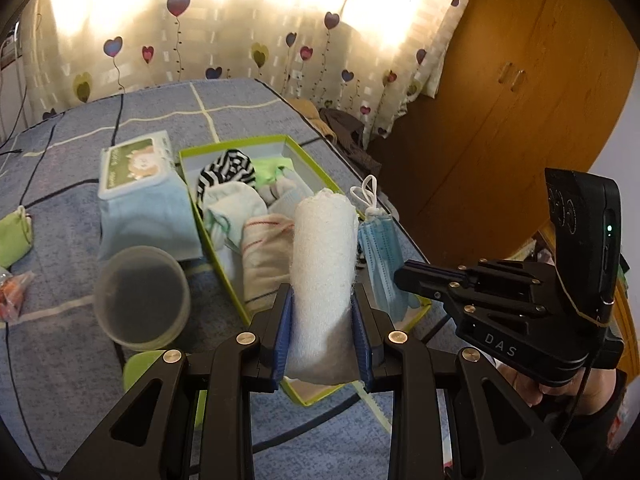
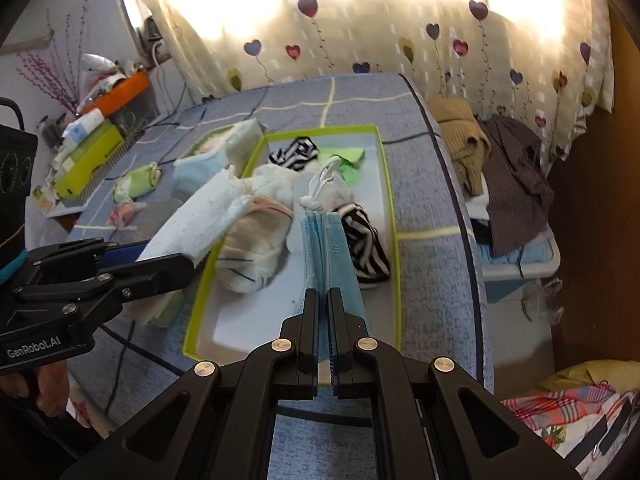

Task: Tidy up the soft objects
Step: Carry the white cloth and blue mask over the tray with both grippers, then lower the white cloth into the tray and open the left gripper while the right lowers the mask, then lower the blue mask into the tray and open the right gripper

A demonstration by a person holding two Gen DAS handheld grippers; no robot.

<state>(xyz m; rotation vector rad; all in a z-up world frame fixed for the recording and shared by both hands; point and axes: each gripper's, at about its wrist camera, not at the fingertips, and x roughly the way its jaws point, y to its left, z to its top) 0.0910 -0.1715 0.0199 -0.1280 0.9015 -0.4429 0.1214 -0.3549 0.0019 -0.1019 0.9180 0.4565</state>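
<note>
A green-rimmed box [image 1: 188, 184] [image 2: 392, 248] lies on the blue bed cover, holding striped socks [image 1: 226, 172] [image 2: 366, 240], pale socks [image 1: 234, 208] and a cream cloth [image 1: 266, 256] [image 2: 256, 244]. My left gripper [image 1: 323, 312] is shut on a rolled white towel [image 1: 324, 264] [image 2: 192, 220], held over the box's near left end. My right gripper [image 2: 323, 300] is shut on a stack of blue face masks [image 2: 328, 248] [image 1: 380, 256] with knotted white loops, held over the box's near end.
A wipes pack [image 1: 136, 160] on a blue cloth [image 1: 148, 220] lies left of the box. A clear round tub [image 1: 142, 296] stands nearer. A green pouch [image 1: 14, 236] [image 2: 134, 186] lies far left. Clothes [image 2: 508, 168] are piled beyond the bed's right edge by a wooden wardrobe [image 1: 520, 100].
</note>
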